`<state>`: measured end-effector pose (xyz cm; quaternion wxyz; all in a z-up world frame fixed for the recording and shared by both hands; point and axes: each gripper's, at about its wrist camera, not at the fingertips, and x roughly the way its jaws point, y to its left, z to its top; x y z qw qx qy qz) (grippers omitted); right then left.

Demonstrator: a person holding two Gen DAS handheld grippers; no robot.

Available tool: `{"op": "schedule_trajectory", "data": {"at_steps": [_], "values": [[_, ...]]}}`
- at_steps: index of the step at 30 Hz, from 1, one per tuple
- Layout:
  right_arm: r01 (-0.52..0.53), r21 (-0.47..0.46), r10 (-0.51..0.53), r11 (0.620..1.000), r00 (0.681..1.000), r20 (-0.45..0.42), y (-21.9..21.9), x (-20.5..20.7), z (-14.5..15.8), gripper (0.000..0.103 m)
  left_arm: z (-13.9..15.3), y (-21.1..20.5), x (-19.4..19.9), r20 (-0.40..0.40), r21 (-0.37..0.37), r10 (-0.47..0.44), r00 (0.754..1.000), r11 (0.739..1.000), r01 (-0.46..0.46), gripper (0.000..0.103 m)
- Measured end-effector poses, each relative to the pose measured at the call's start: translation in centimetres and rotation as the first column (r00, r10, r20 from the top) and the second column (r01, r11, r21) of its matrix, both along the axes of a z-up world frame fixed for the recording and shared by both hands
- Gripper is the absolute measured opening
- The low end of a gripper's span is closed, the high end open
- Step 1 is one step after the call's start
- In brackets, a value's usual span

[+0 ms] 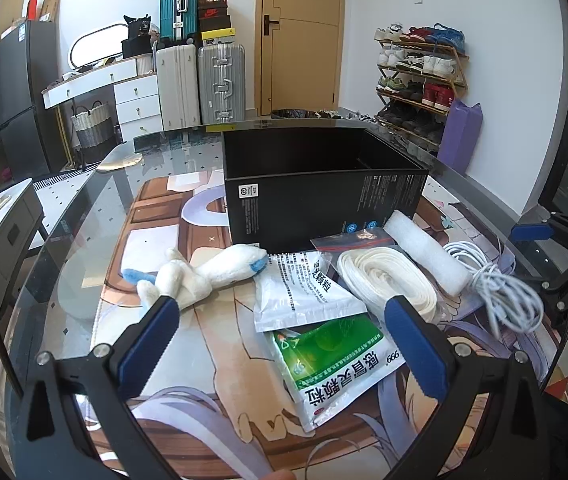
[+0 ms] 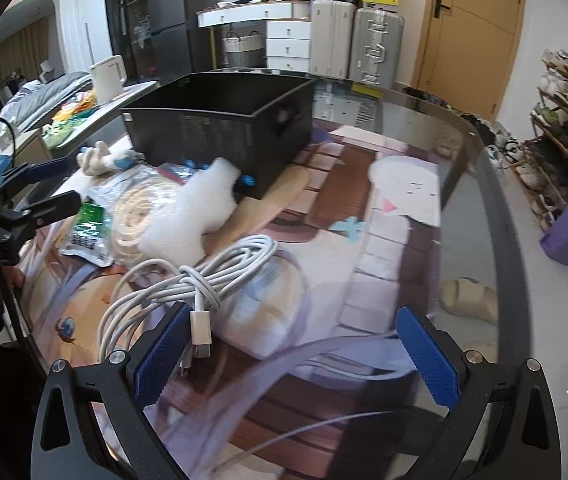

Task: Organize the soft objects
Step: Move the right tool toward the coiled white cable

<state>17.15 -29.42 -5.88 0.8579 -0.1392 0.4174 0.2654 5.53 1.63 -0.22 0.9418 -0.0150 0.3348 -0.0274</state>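
Left gripper (image 1: pixel 284 320): jaws spread wide, nothing between them; blue pads hover above the table, one tip just in front of the plush toy, the other over the edge of the webbing coil.
Right gripper (image 2: pixel 292 336): jaws spread wide and empty; the left pad sits right beside the white plug of the cable, touching or nearly so, I cannot tell which.
Green sachet (image 1: pixel 332 364): flat on the mat between the left gripper's pads, partly under the silver pouch.
Silver pouch (image 1: pixel 304 288): lies printed side up, overlapping the green sachet's upper end.
Plush toy (image 1: pixel 200 272): white with blue parts, on its side left of the pouches, near the box's front corner.
Webbing coil (image 1: pixel 384 280): white, flat on the mat, between the silver pouch and the foam piece.
Foam piece (image 1: pixel 428 252): white, one end against the box's front wall.
Cable (image 2: pixel 188 280): white bundle, loosely looped, right of the foam.
Black box (image 1: pixel 324 192): open-topped, upright behind the pile; its inside shows nothing.
Table (image 2: pixel 464 168): glass top over a printed mat.
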Motion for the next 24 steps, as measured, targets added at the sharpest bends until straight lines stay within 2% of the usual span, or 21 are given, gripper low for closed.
{"op": "schedule_trajectory", "data": {"at_steps": [12, 18, 24], "values": [[0.055, 0.028, -0.056, 0.998, 0.997, 0.046, -1.8, -0.3, 2.1, 0.102, -0.1, -0.2, 0.0, -0.006, 0.004, -0.008, 1.0, 1.0, 0.008, 0.103], [-0.008, 0.144, 0.013, 0.99, 0.999, -0.03, -0.3, -0.6, 2.0, 0.102, -0.2, -0.3, -0.1, -0.007, 0.011, -0.012, 1.0, 1.0, 0.012, 0.103], [-0.056, 0.185, 0.072, 0.981, 0.994, -0.081, 2.2, -1.3, 1.3, 0.102, -0.3, -0.3, -0.1, -0.008, 0.013, -0.015, 1.0, 1.0, 0.016, 0.103]]}}
